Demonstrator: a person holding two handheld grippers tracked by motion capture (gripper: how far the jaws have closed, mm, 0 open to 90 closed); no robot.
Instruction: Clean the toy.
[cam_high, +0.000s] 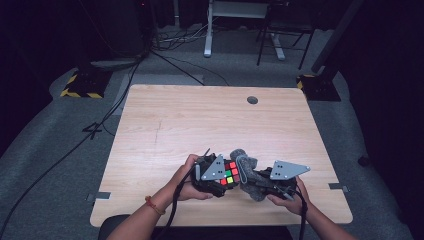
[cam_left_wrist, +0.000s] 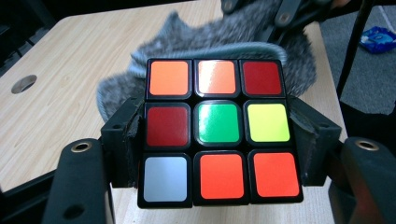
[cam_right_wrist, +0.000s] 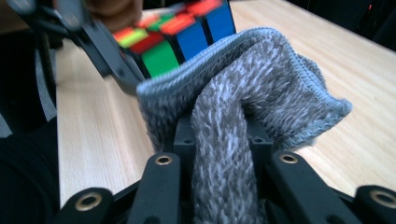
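So the left gripper (cam_high: 220, 176) has the puzzle cube (cam_high: 230, 173) clamped between its jaws, held just above the near edge of the wooden table (cam_high: 200, 115), roughly in the middle. In the left gripper view the pads squeeze only the cube's (cam_left_wrist: 217, 132) middle layer from both sides. The right gripper (cam_high: 256, 181) is clenched on a bunched grey cloth (cam_high: 246, 170), which sits right up against the cube's right side, looks like it's being wiped.

In the right gripper view the cloth (cam_right_wrist: 243, 107) flops over the jaws in a big fold, with the cube (cam_right_wrist: 180, 39) just behind it.

What I'd worry about: the grip is on one layer only, so if the cloth pushes sideways hard, the top or bottom layer could twist, or the whole cube could pivot in the pads and pop out onto the table. The loose fold could also snag a corner of the cube and drag it. Gentle strokes seem like the safe bet here.
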